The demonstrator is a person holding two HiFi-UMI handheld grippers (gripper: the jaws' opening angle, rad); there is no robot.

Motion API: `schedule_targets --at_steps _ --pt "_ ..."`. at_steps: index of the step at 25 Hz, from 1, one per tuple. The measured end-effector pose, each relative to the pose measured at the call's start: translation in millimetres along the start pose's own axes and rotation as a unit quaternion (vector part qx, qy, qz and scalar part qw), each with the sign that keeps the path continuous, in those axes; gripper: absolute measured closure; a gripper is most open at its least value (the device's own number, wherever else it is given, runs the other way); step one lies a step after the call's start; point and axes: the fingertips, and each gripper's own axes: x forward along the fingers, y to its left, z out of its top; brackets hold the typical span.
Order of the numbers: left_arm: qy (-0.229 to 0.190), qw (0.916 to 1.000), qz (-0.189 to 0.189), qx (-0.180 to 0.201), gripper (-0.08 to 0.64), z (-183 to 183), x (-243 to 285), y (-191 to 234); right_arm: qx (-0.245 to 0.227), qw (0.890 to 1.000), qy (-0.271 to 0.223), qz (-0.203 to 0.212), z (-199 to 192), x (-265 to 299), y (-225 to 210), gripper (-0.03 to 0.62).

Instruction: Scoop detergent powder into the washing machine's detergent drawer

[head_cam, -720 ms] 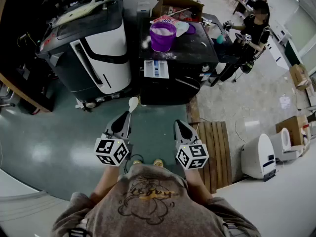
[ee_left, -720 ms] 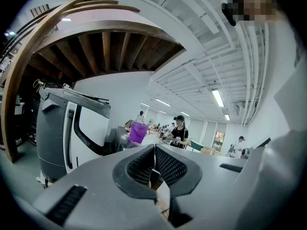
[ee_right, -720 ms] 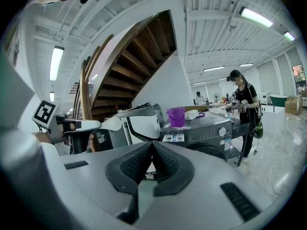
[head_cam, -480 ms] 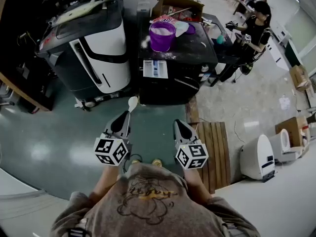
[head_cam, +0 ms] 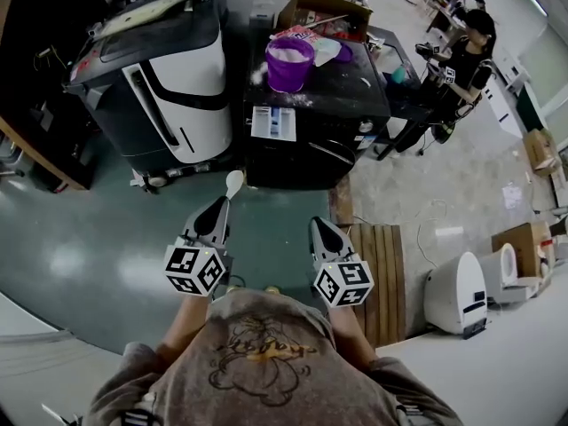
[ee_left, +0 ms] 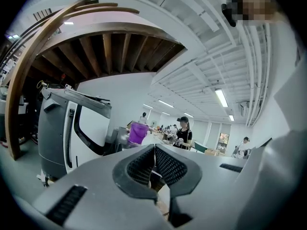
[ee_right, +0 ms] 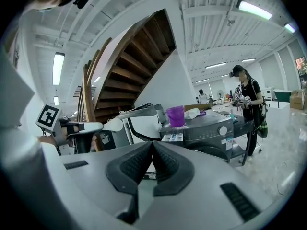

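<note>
The black washing machine [head_cam: 319,105] stands ahead, with its detergent drawer [head_cam: 273,123] pulled out at the front left. A purple tub [head_cam: 291,64] of white powder sits on top, also seen as the tub [ee_right: 175,115] in the right gripper view. My left gripper [head_cam: 223,206] is shut on the handle of a white scoop [head_cam: 234,183], held above the green floor short of the machine. The scoop's bowl [ee_right: 112,124] also shows in the right gripper view. My right gripper [head_cam: 316,225] hangs beside it, shut with nothing between its jaws, which meet in its own view [ee_right: 152,145].
A white and black machine [head_cam: 169,69] stands left of the washer. A wooden pallet [head_cam: 377,273] lies on the floor at my right, with a white appliance [head_cam: 455,284] beyond it. A person [head_cam: 461,60] stands at a table behind the washer. A cardboard box [head_cam: 324,9] sits behind the tub.
Both grippers hold the same pose, with the scoop still in the left one. The head view has shifted slightly, so the machines sit a little higher in the picture.
</note>
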Motion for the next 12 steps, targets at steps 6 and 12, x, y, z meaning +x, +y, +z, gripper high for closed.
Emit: schedule_targets --at_steps 6,12 --pt "-0.005 0.9999 0.013 -0.005 0.537 -10.9 7.9 -13.0 -0.004 1.000 0.007 0.015 -2.8 -3.8 -20.2 0.595" --pt "-0.015 0.9998 0.012 -0.004 0.537 -7.7 23.0 -23.1 -0.004 1.000 0.009 0.026 -1.3 1.5 -27.3 0.595"
